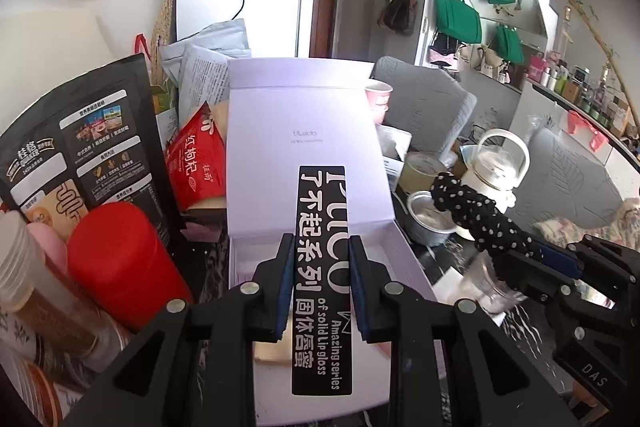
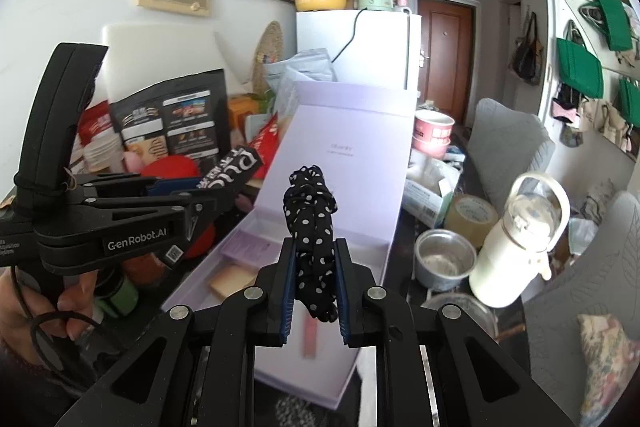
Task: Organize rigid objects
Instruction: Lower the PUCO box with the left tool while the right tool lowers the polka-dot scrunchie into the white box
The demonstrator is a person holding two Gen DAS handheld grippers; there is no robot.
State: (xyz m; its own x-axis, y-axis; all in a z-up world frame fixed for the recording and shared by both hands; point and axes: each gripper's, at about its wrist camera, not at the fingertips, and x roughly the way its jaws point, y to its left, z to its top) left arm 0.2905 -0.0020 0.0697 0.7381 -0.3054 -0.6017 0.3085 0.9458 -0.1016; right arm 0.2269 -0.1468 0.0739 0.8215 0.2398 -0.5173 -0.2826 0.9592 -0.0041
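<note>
My left gripper (image 1: 321, 251) is shut on a long black lip gloss box (image 1: 322, 267) with white lettering, held above an open pale lilac gift box (image 1: 404, 251) whose lid (image 1: 304, 115) stands raised behind it. My right gripper (image 2: 316, 255) is shut on a black polka-dot fabric piece (image 2: 310, 211), also over the lilac box (image 2: 360, 267). In the right wrist view the left gripper (image 2: 224, 187) shows at left with the black box (image 2: 230, 173) in it, a hand gripping its handle. The right gripper (image 1: 532, 247) enters the left wrist view from the right with the fabric (image 1: 472, 207).
A red canister (image 1: 120, 263) and a black snack bag (image 1: 76, 151) crowd the left of the box. A steel bowl (image 2: 444, 259), tape roll (image 2: 472, 219) and white bottle (image 2: 516, 251) stand to its right. A white fridge (image 2: 360, 47) and grey chairs (image 2: 512, 147) lie behind.
</note>
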